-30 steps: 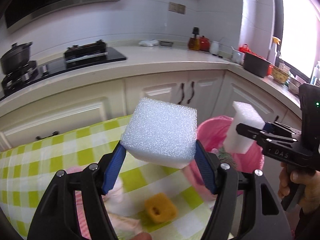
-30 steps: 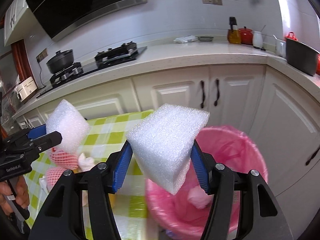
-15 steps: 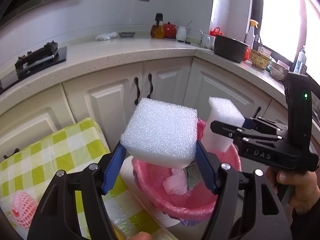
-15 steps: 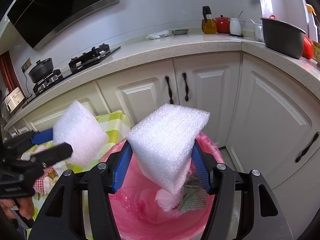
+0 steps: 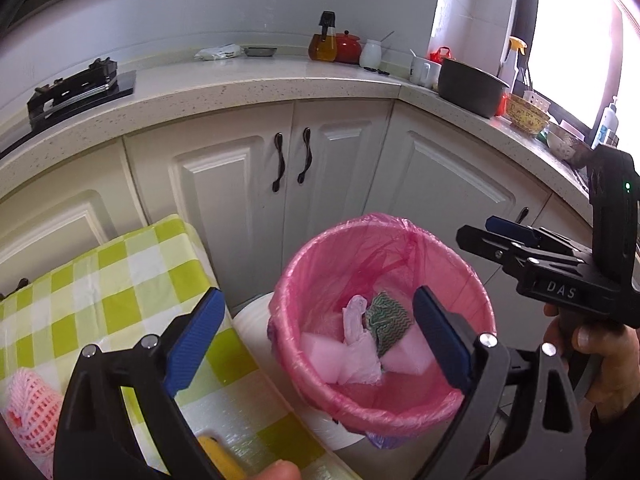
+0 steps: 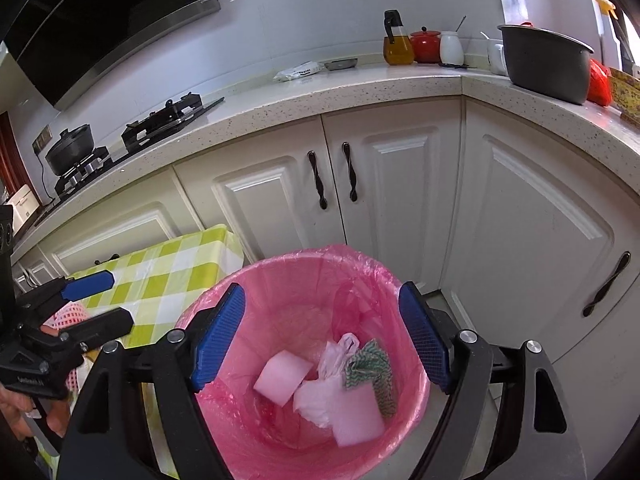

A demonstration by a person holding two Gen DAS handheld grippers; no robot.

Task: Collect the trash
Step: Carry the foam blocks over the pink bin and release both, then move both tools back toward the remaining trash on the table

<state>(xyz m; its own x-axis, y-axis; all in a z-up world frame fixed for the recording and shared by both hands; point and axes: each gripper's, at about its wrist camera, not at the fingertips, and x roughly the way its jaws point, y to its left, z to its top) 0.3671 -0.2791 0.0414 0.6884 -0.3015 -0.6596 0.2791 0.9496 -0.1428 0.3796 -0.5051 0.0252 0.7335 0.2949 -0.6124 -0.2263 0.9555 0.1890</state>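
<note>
Overlooking pink-lined bin (image 6: 224, 300), checked tablecloth (image 5: 120, 276), white cabinets (image 6: 400, 184)

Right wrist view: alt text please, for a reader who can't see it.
The right tongs hang open and empty over a pink-lined bin holding two foam blocks, a crumpled plastic bag and a green-patterned cloth. The left tongs, also open, are at left over a green checked tablecloth.
</note>
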